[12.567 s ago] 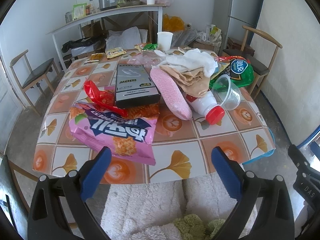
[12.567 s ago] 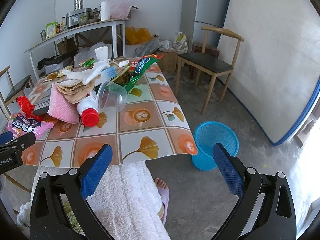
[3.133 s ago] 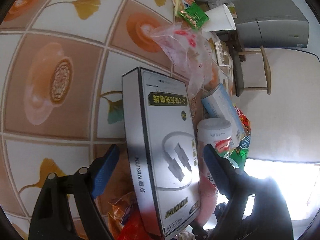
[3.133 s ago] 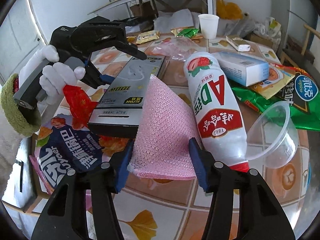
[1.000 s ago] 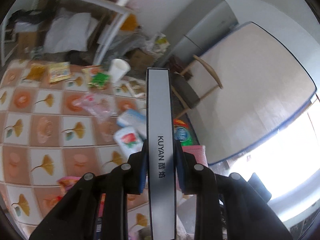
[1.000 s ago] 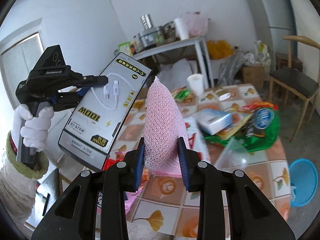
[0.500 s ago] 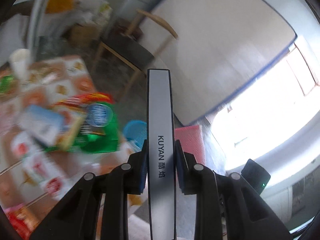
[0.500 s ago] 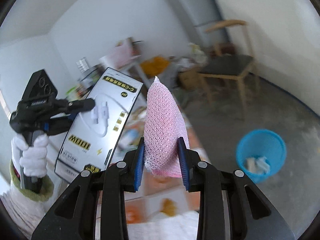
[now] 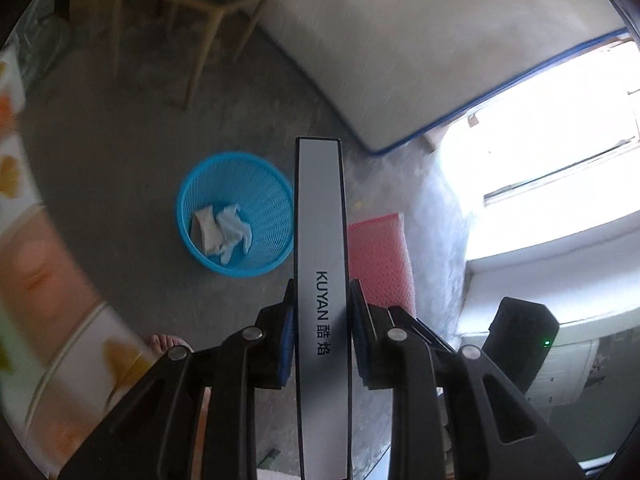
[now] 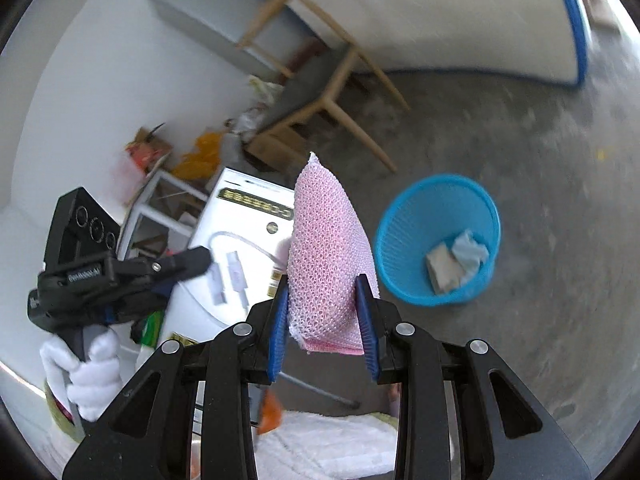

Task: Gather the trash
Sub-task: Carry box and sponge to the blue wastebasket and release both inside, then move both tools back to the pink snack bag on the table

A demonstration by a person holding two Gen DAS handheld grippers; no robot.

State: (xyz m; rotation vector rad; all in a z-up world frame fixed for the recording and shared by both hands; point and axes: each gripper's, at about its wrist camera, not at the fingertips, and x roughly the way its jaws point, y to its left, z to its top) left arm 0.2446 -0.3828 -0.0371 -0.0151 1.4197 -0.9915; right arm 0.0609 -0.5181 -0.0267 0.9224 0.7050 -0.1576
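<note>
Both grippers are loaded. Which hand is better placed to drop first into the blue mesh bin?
Right, probably. Its gripper holds the pink mesh sponge closest to the blue mesh bin; the left gripper, clamping the flat white cable box, sits farther off.

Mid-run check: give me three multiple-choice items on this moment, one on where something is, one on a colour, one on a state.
1. Where is the bin?
A on the floor
B on the table
C on the chair

2. What colour is the mesh pad?
A green
B pink
C yellow

3. What is the left gripper doing?
A hanging open and empty
B shut on the box
C shut on a bottle

Answers: 1 A, it stands on grey concrete; 2 B, pink netting between the right gripper's pads; 3 B, both pads press the box's sides.
</note>
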